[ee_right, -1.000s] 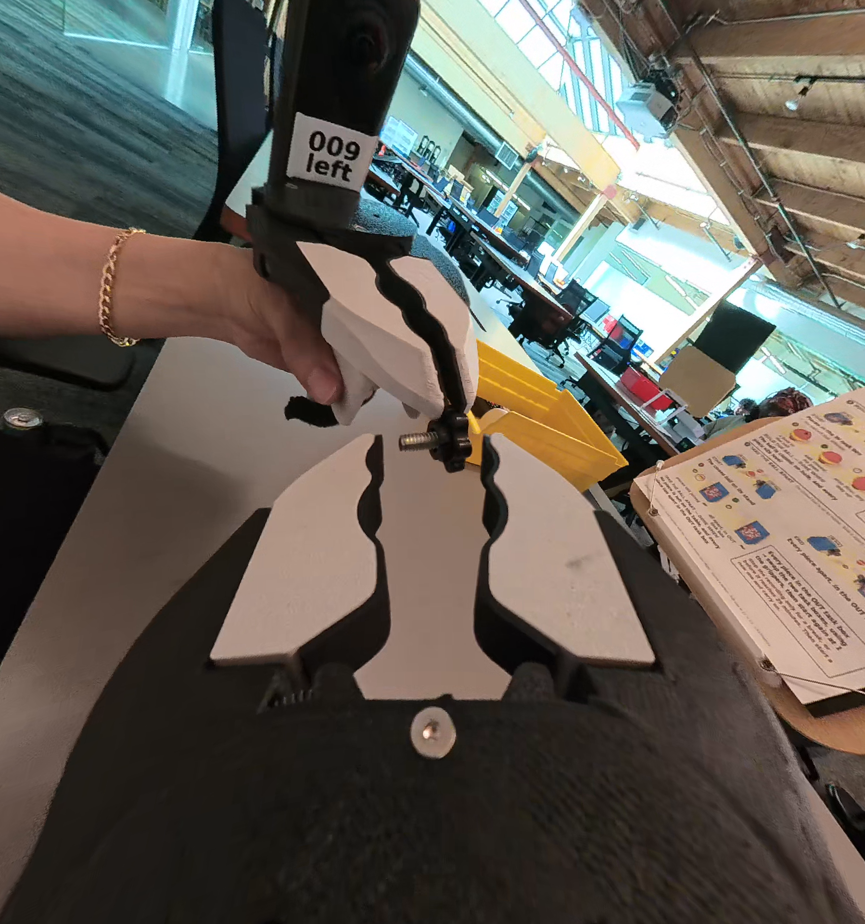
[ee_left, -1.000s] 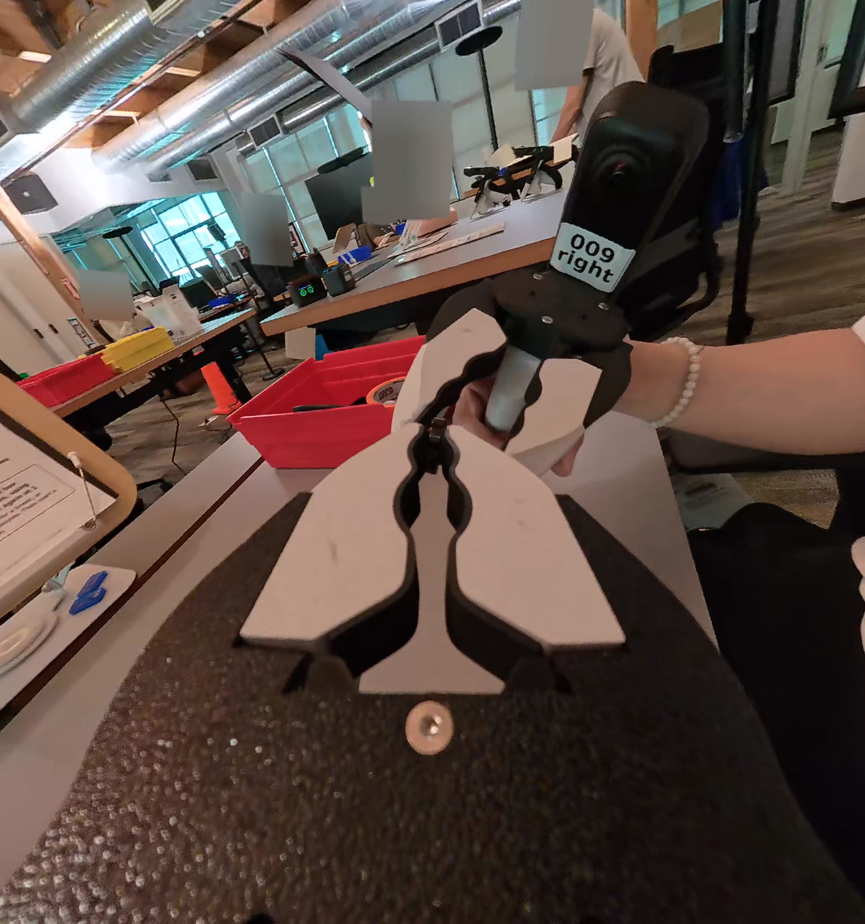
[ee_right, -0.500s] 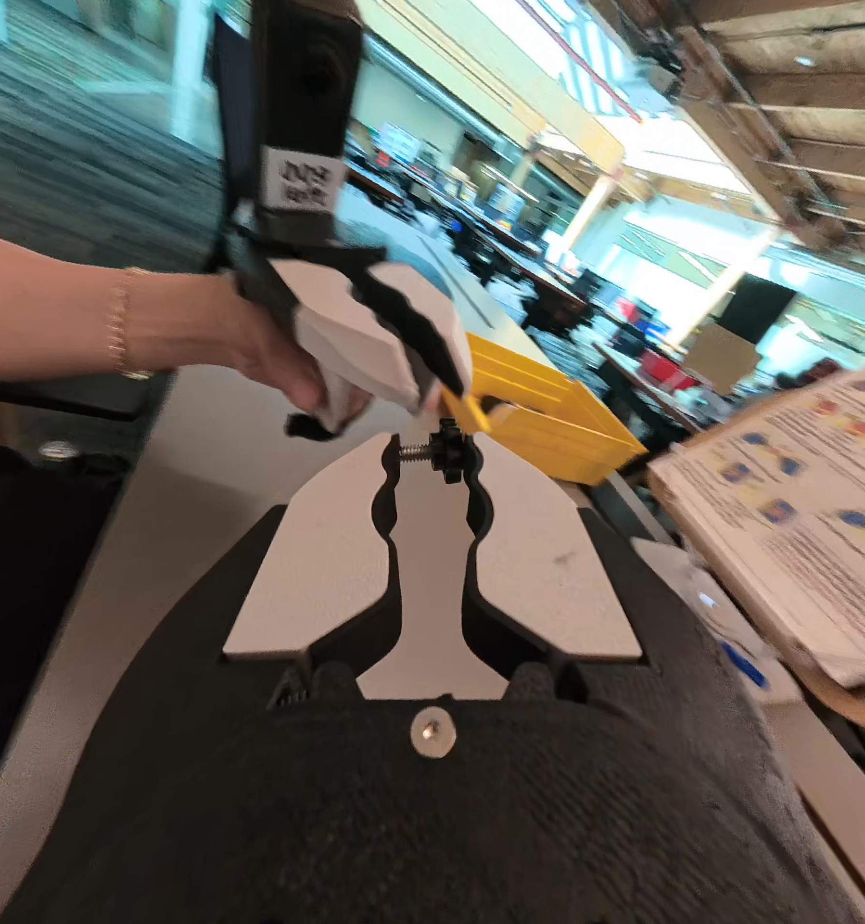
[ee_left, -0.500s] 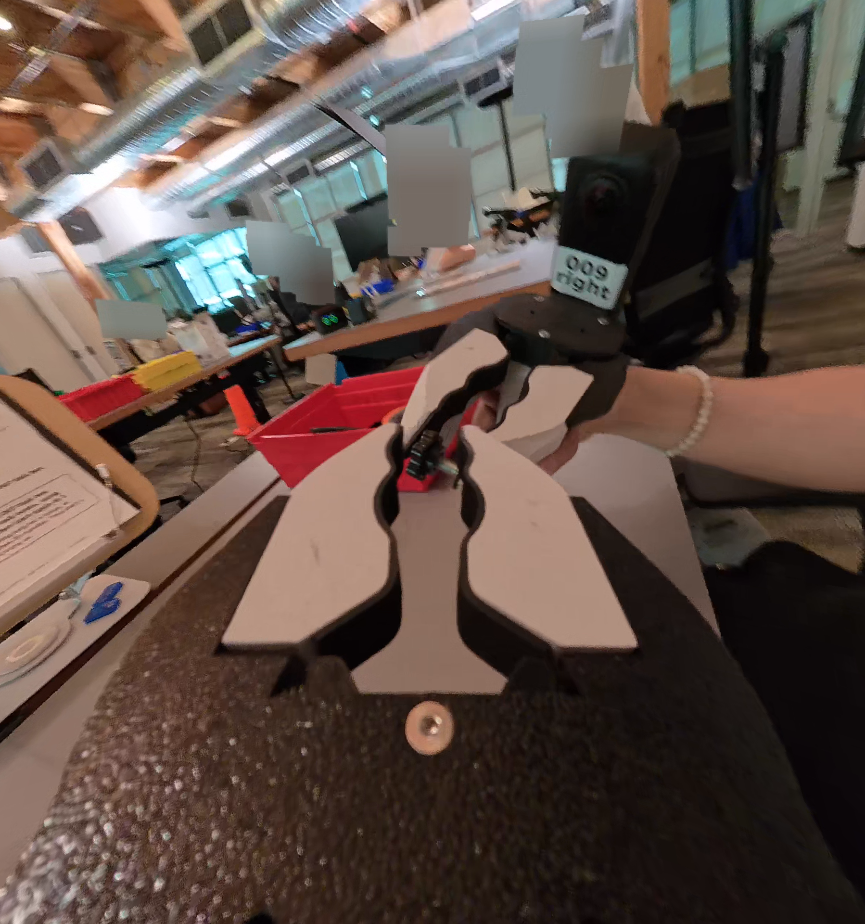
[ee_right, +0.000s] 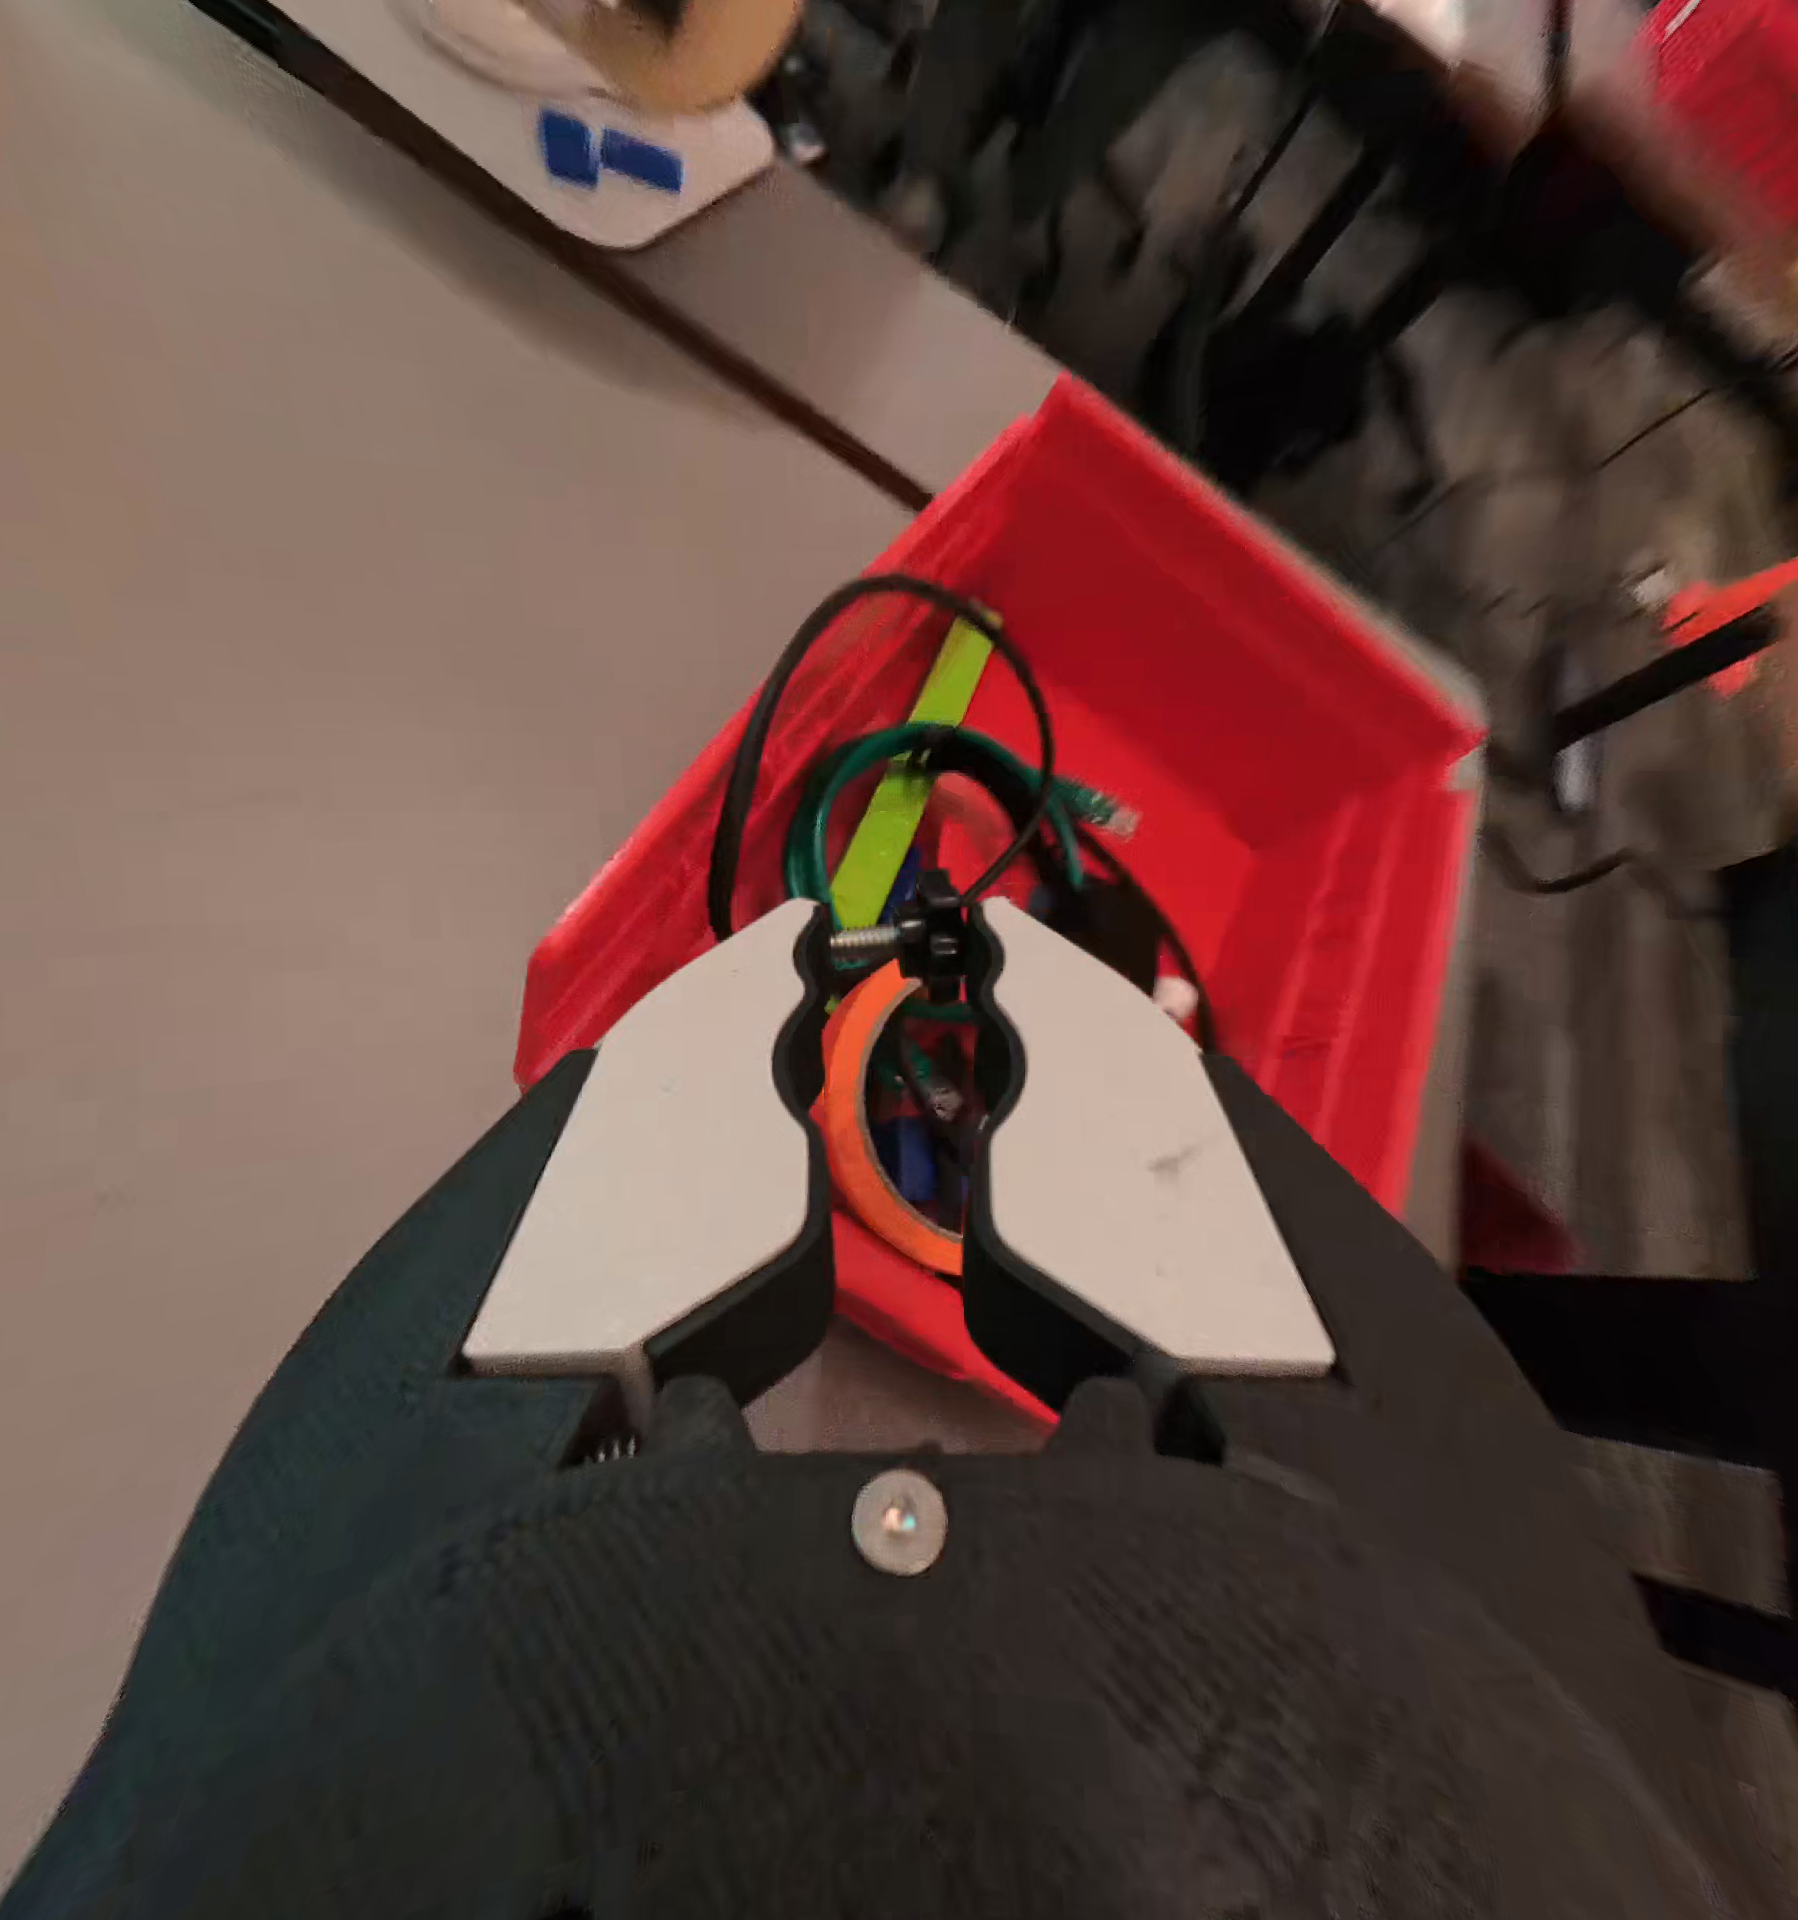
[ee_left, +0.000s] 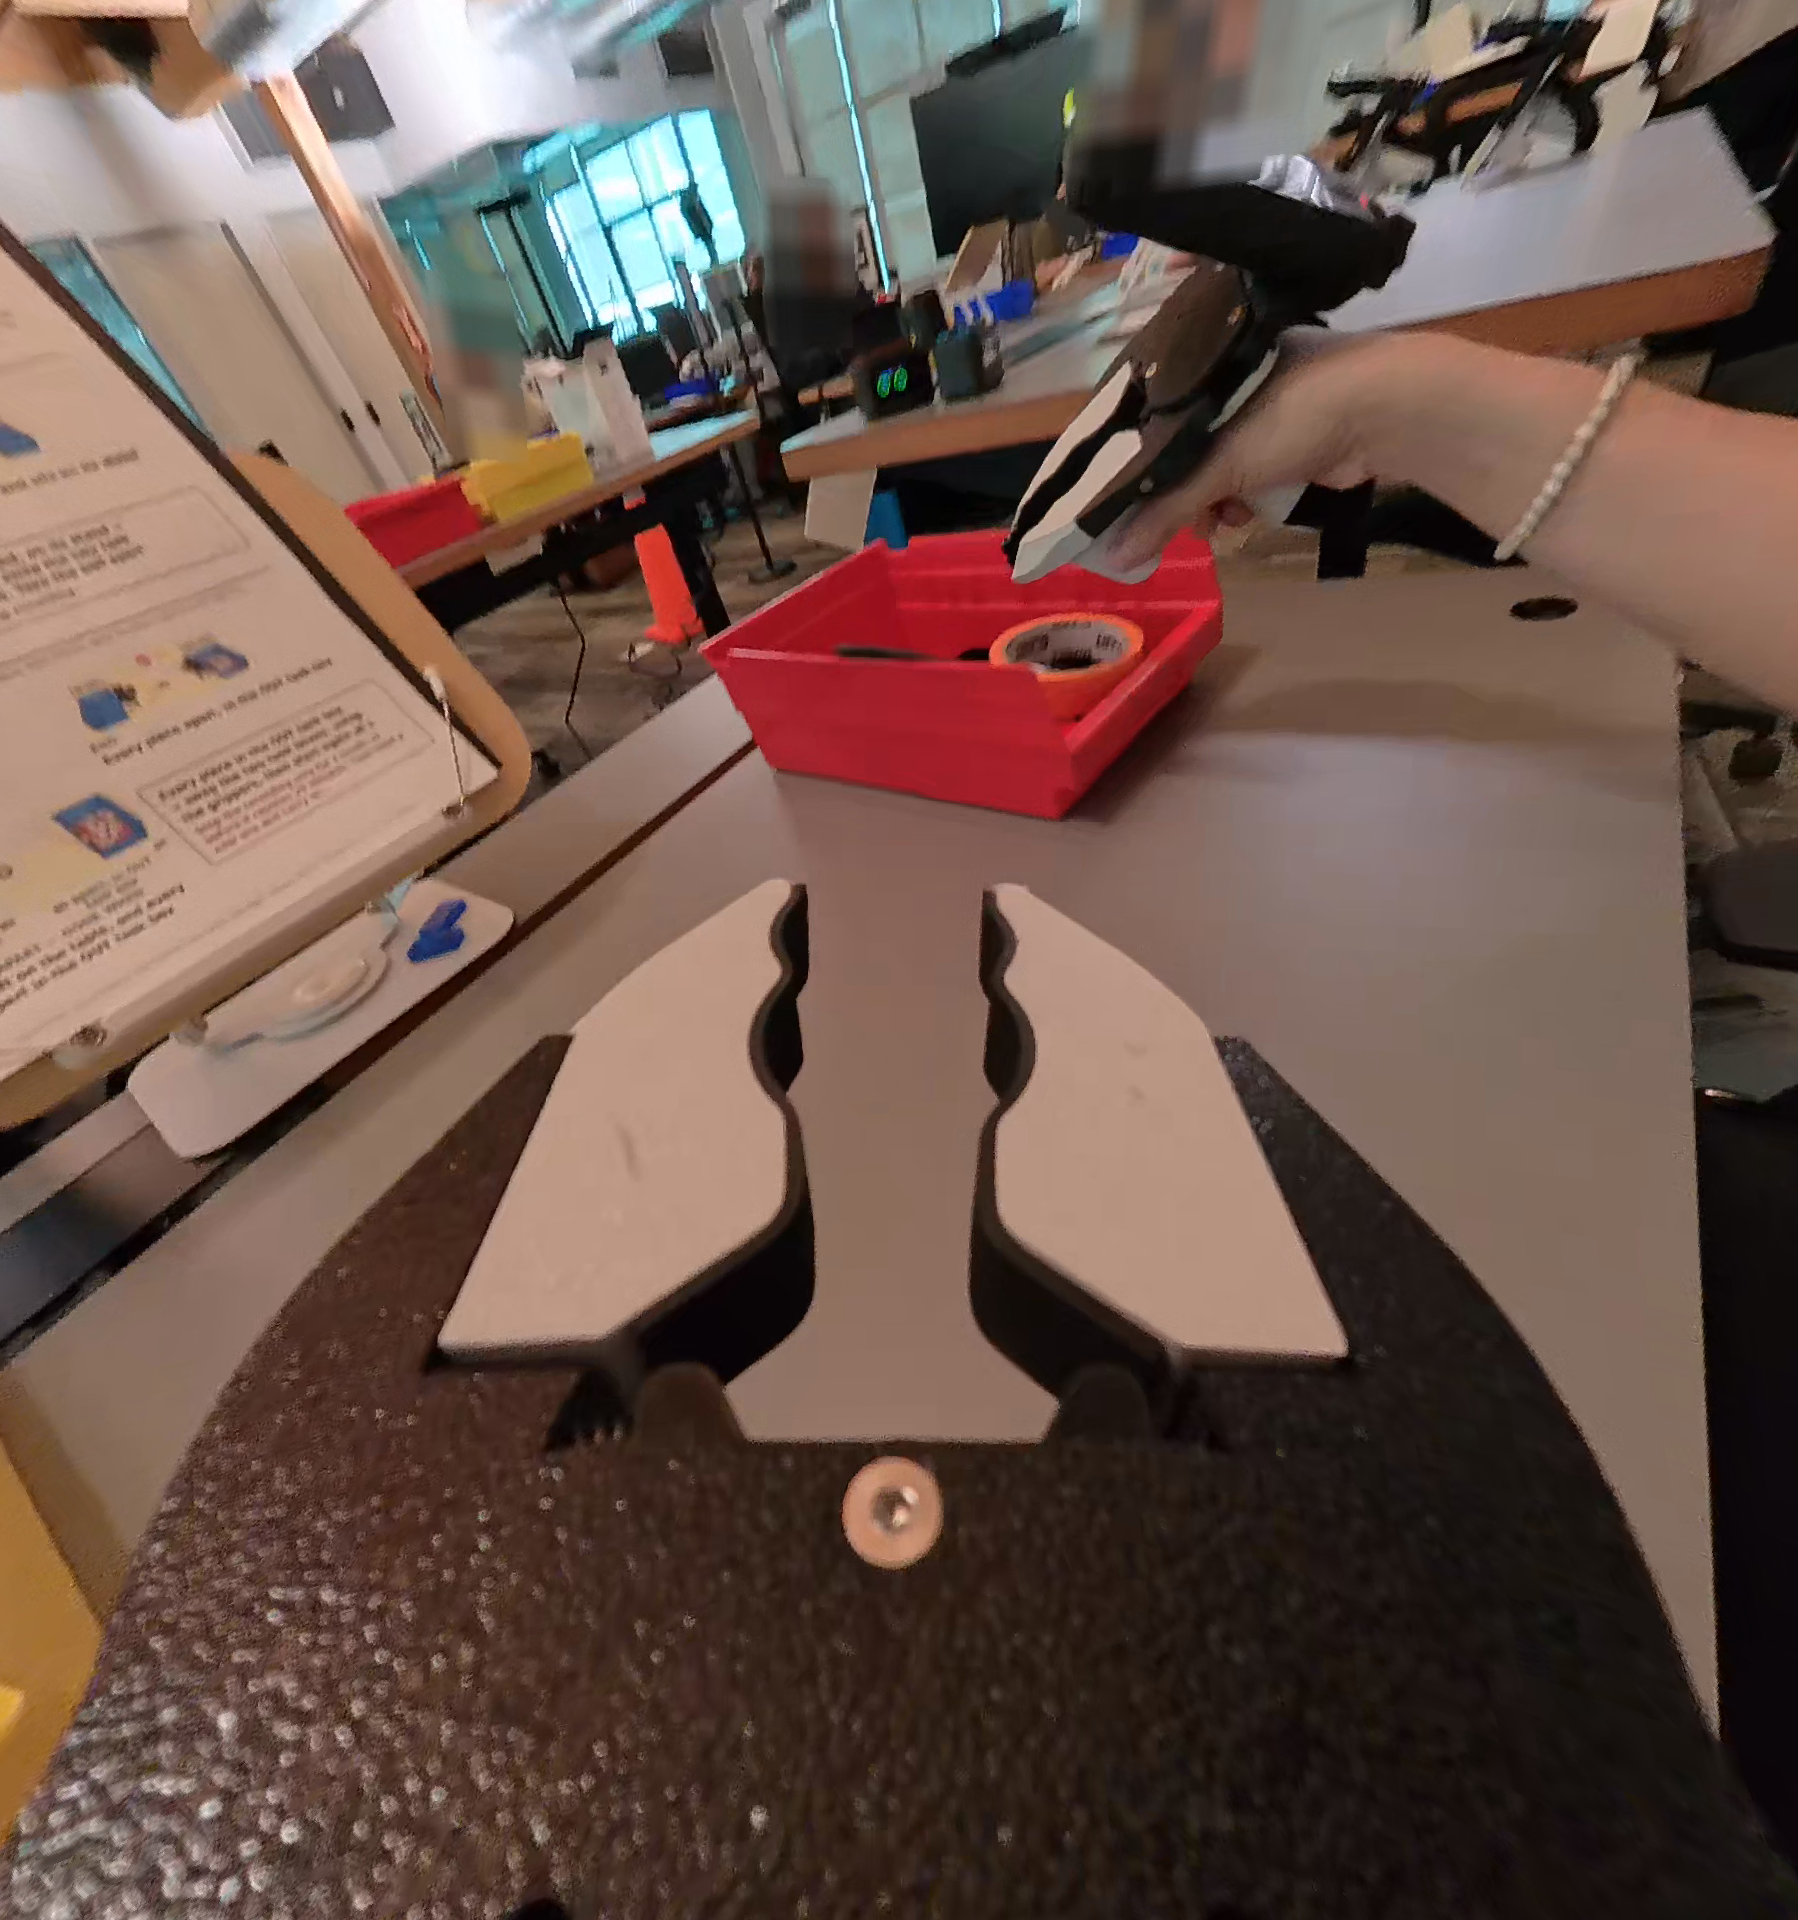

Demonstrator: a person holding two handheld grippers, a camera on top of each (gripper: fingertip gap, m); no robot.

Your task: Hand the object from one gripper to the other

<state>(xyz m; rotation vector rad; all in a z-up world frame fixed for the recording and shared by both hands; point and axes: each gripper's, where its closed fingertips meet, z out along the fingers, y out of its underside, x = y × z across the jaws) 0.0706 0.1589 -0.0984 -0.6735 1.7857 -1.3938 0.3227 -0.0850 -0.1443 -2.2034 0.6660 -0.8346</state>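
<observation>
Left gripper (ee_left: pixel 893 904) is hovering low over the grey surface (ee_left: pixel 1394 883), fingers (ee_left: pixel 656 1122) spread apart with nothing between them; bare surface is showing through the gap. Right gripper (ee_right: pixel 900 920) is hanging above the red bin (ee_right: pixel 1238 748), pointing down into it, fingers (ee_right: pixel 666 1122) clenched at the tips on the knob screw (ee_right: pixel 916 935): black star-shaped knob against the right tip, threaded metal stud sticking out toward the left tip. The screw is sitting crosswise in the grip, clear of the bin contents below. In the left wrist view the right gripper (ee_left: pixel 1071 520) is showing farther off, held by a hand (ee_left: pixel 1279 447) with a bead bracelet at the wrist, tips over the near rim of the bin (ee_left: pixel 905 717); the screw cannot be made out from that side. Bin contents: orange tape roll (ee_right: pixel 853 1122) standing on edge directly under the fingers, a green cable (ee_right: pixel 874 769), a black cable (ee_right: pixel 770 707) looping up, a lime-green strip (ee_right: pixel 926 748), some blue pieces too blurred to tell. A printed sheet on a brown board (ee_left: pixel 147 665) is standing propped at the left of the surface, a white base with a blue clip (ee_left: pixel 438 925) beneath it. Background of the right wrist view is motion-blurred.
</observation>
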